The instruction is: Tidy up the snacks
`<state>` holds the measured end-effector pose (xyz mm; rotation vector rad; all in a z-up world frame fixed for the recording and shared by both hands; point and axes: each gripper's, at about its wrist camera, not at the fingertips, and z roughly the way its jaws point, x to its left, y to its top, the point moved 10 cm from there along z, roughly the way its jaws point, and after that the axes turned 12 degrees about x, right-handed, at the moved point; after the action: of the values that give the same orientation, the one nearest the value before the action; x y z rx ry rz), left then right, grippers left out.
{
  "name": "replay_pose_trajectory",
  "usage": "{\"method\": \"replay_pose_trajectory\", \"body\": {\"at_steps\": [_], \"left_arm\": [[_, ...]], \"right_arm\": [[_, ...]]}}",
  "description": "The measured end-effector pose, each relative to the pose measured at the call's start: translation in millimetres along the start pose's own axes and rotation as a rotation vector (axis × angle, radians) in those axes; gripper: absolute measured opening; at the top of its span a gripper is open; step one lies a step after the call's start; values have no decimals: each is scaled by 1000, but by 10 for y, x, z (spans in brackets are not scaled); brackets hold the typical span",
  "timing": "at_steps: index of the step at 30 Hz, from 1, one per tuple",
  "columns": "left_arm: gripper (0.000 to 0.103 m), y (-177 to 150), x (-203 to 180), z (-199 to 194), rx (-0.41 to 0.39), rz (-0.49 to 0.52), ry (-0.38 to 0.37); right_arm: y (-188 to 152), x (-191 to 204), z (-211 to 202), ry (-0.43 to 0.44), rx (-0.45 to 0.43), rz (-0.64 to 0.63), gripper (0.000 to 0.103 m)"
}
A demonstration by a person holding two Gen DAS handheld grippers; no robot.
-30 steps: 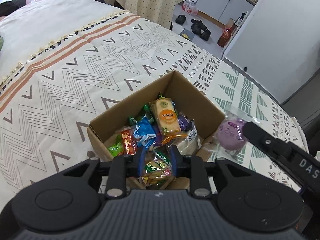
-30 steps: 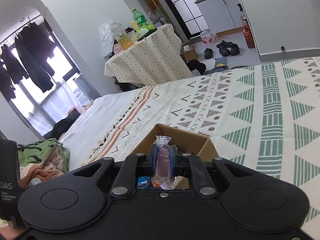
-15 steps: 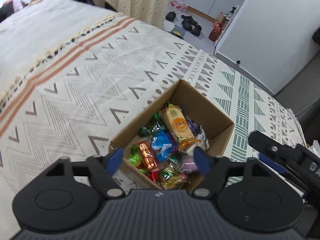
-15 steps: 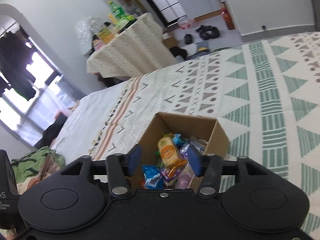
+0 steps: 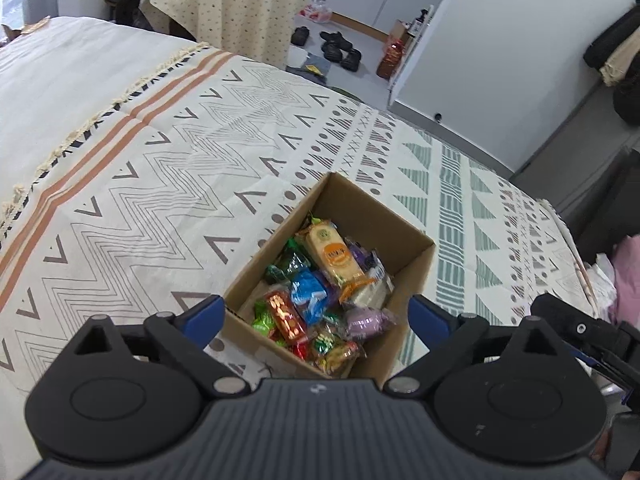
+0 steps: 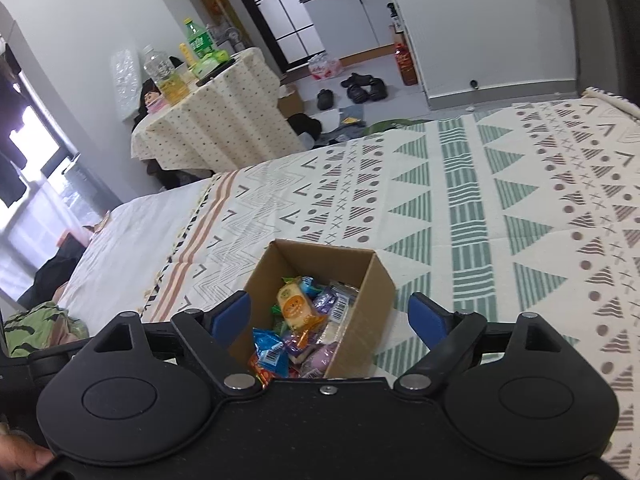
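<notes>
Left wrist view looks down on a cardboard box (image 5: 404,236) standing on a bed spread with a patterned blanket (image 5: 160,184), just right of the frame's centre. Inside the box lies a heap of wrapped snacks (image 5: 320,300): a yellow packet with an orange circle (image 5: 334,254) toward the upper side, a blue packet (image 5: 310,294) in the middle, a red packet with gold print (image 5: 286,316) lower left, a purple wrapped sweet (image 5: 366,320) lower right, and green wrappers around them. The left gripper (image 5: 316,318) hangs above the box with its blue fingers (image 5: 202,316) spread wide and still parting; nothing is caught between them, and the box shows in the gap. At the right edge a dark part of the other tool (image 5: 580,328) pokes in.

Right wrist view shows the same box (image 6: 380,280) at lower centre, seen from its other side, with the yellow packet (image 6: 294,306), the blue one (image 6: 270,350) and the purple sweet (image 6: 322,354) lying in it. The right gripper (image 6: 330,316) is also above the box, fingers (image 6: 234,314) wide apart and opening, gripping nothing. A fingertip of the person's hand (image 6: 24,458) shows in the lower left corner. In the upper left of this frame stands a table draped in a dotted cloth (image 6: 208,120) carrying bottles (image 6: 198,42); shoes (image 6: 362,88) lie on the floor beyond the bed.
</notes>
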<state>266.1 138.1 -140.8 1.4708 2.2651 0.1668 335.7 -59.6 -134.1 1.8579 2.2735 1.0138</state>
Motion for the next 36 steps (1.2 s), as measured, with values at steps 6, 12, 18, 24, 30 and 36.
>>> {"method": "replay_pose_trajectory", "body": {"at_steps": [6,12,18,24,30,36], "left_arm": [[102,-93,-38,-130,-6,63,-9],[102,-196,-115,-288,-6,135,16],[103,-352,-249,-485,-22,224,55],[103,-571,-363,-669,-32,283,58],[103,-788,-435,-843,-43,309,49],[103,-954,-494,-1036,-71,317,42]], "right_arm": [[-129,-87,-203,-35,-11,24,92],[-280,-162,-437,-71,-32,41,97],[-420,-211,-698,-91,-59,51,103],[-601,-213,-903,-123,-59,29,103],[-790,-219,-1113,-136,-60,22,103],[-943,-222,-1351,-145,-81,13,103]]}}
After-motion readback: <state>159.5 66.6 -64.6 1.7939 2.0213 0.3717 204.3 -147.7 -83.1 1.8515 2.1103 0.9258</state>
